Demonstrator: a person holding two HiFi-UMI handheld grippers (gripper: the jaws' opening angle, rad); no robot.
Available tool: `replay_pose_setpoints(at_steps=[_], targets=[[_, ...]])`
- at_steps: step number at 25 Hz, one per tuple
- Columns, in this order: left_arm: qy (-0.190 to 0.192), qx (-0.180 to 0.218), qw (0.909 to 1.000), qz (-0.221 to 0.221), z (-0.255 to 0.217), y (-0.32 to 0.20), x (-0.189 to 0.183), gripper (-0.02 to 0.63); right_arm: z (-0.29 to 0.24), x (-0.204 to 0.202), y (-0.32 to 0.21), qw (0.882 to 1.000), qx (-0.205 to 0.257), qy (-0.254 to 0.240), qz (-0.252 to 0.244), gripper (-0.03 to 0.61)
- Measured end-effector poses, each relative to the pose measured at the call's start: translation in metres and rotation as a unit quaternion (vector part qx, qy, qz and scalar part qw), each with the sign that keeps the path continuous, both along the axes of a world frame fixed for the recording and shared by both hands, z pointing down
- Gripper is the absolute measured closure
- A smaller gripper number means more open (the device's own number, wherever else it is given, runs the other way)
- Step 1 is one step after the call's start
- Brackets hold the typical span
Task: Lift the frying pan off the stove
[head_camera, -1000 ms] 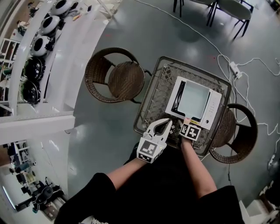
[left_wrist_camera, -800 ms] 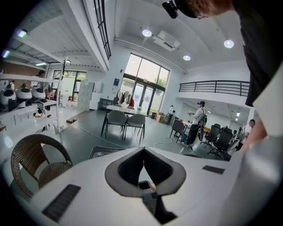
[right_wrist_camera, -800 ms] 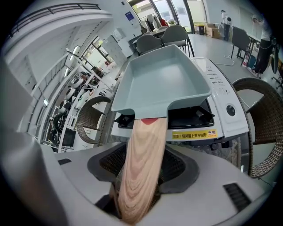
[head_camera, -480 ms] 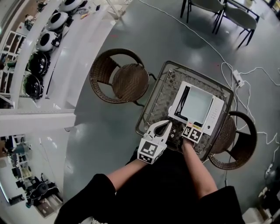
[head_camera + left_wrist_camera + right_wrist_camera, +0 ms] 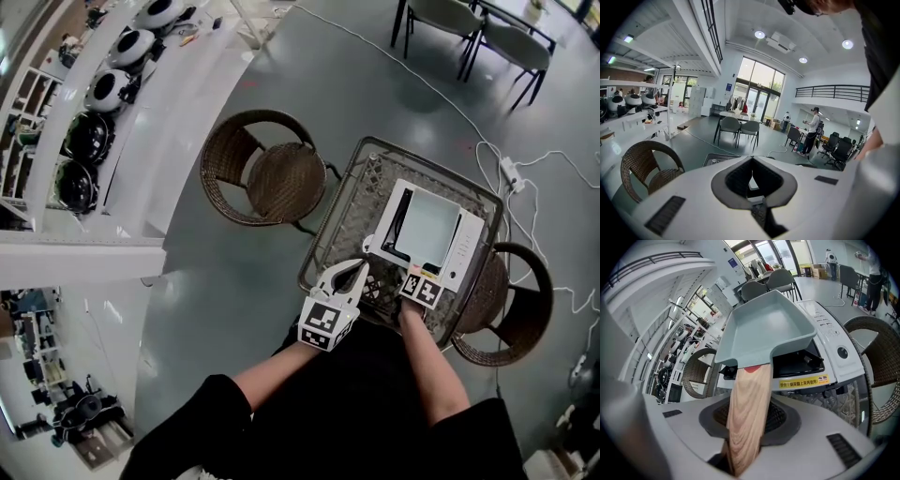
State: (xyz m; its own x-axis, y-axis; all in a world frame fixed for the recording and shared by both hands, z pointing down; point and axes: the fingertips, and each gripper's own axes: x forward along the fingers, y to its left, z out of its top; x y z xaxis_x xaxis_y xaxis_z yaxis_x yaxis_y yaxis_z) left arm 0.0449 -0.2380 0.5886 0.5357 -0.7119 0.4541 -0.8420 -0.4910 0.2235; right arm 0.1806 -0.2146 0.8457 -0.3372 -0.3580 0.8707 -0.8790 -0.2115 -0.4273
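Right gripper [image 5: 416, 277] jaws have just been closing since the earlier frame and now clamp the wooden handle [image 5: 749, 404] of the frying pan [image 5: 764, 326]. Pan, square and grey-blue, sits on the white stove [image 5: 466, 246] on the wicker surface [image 5: 339, 230]. Left gripper [image 5: 351, 274]: jaws together, empty, just left of the right one, at the surface's near edge.

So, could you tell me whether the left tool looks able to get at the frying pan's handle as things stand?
Probably not: the right tool, its jaws having just closed further, clamps the wooden handle, leaving little of it free. The left tool, shut, sits close beside it with nothing between.
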Motion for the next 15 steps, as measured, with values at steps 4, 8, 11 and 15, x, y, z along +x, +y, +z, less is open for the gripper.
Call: replay_pose_setpoints(at_steps=[4,8,11,15], targets=[[0.002,0.005,1.0000,0.004,-0.005,0.004,-0.007,0.600,-0.005,-0.005,0.007,1.000,-0.004,-0.008,0.005,0.456],[0.004,0.008,0.9999,0.005,-0.010,0.006,-0.017,0.600,-0.018,-0.006,0.008,1.000,0.010,0.002,0.005,0.456],[0.011,0.010,0.9999,0.006,-0.013,0.009,-0.023,0.600,-0.033,-0.008,0.011,1.000,0.025,0.012,0.002,0.456],[0.020,0.019,0.9995,0.013,-0.021,0.012,-0.030,0.600,-0.064,-0.011,0.014,0.998,0.054,0.028,0.000,0.456]])
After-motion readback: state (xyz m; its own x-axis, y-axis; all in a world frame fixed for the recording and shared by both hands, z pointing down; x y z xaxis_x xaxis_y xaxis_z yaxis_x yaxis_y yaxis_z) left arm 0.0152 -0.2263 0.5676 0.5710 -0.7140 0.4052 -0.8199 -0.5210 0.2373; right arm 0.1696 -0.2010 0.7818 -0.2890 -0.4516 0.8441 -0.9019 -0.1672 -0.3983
